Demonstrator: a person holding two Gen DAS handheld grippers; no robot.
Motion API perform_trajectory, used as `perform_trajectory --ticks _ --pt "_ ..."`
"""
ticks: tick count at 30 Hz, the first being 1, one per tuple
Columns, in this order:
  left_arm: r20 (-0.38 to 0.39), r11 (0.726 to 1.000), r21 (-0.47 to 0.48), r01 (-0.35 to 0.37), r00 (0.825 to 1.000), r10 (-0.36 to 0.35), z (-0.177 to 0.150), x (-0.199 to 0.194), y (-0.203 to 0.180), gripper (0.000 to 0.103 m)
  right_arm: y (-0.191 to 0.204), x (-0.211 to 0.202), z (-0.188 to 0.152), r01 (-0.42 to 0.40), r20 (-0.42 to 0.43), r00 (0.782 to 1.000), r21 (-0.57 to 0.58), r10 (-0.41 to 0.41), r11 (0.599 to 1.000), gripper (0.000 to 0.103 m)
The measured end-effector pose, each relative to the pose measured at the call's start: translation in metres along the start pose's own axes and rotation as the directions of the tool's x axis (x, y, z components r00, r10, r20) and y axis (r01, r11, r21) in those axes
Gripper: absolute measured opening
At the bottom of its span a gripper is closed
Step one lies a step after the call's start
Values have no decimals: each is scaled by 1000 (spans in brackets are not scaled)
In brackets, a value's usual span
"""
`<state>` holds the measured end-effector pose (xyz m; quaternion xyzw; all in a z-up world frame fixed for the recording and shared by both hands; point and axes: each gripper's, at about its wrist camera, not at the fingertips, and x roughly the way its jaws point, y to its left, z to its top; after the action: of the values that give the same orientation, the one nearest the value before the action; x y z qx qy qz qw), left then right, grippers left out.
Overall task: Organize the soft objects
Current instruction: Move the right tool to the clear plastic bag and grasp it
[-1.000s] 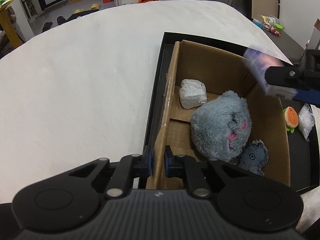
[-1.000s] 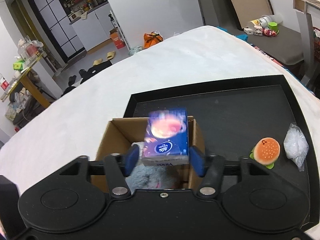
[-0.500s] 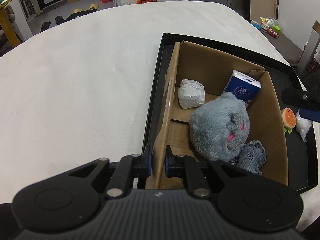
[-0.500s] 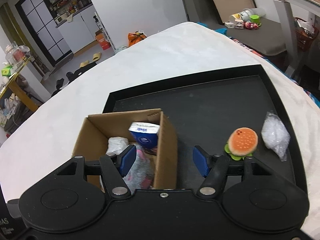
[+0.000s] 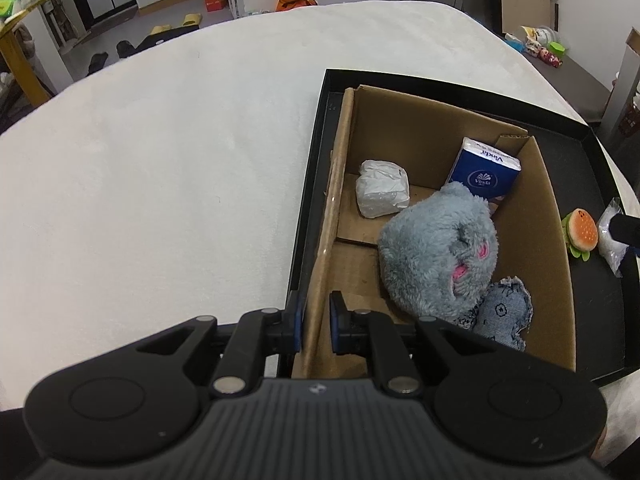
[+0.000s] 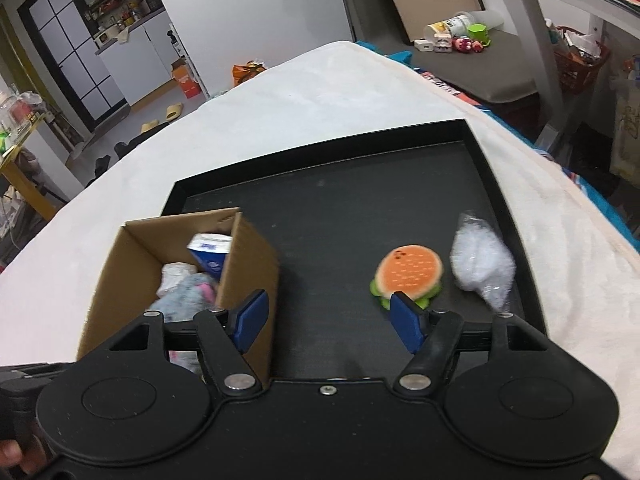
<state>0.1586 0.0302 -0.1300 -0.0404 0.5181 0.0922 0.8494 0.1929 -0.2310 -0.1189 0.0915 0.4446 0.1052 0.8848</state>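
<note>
So the burger plushie [image 6: 408, 276] is what I'm after next, I reckon. It's lying flat on the black tray [image 6: 344, 216], out in the open on the right half, with the crinkly white bag [image 6: 482, 266] just beside it on its far-right side and the cardboard box [image 6: 252, 264] well apart to its left. It's a round-ish thing, a bit wider than tall from where I'm looking, so there's no real long axis to fuss over.

The key bit: it sits ahead of my right claw [image 6: 328, 318] and off to the right of its centre line. The right-hand pad is already overlapping the burger's lower edge in my view, while the left pad is way over by the box wall. So I'd guess I need to slide right before dropping down, or I'll just clip it with one finger. My right claw has just been opening, wide-ish now, with nothing between the jaws.

My left claw [image 5: 314, 322] is busy anyway, pinched narrow on the box's near wall to steady it. From that side the burger [image 5: 582, 232] is far off past the box, so the right hand is clearly the nearer one.
</note>
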Motion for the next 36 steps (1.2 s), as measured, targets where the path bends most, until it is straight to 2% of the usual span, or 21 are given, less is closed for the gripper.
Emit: perform_trajectory --ticks 8,13,16,22,26,36 --pt "-12 1000 9 -24 1000 24 2 -1 -7 19 -24 2 5 4 3 1000 -16 -4 1000 67" --pt "-11 999 14 -36 999 36 5 -2 -12 34 -34 3 9 10 3 1000 -18 -10 1000 67" --pt "-7 999 27 -44 999 45 5 -3 -15 40 -45 5 14 19 1 1000 -16 -19 1000 67" --pt "-3 997 33 -64 998 65 6 -4 -20 43 -63 13 21 50 -11 999 -31 -50 998 67" --pt "2 996 42 -79 997 79 7 -4 -23 45 -80 20 19 58 11 998 15 -58 998 67" --pt "0 990 72 -125 992 125 13 -1 -32 47 -112 44 17 58 -14 998 141 -56 988 67"
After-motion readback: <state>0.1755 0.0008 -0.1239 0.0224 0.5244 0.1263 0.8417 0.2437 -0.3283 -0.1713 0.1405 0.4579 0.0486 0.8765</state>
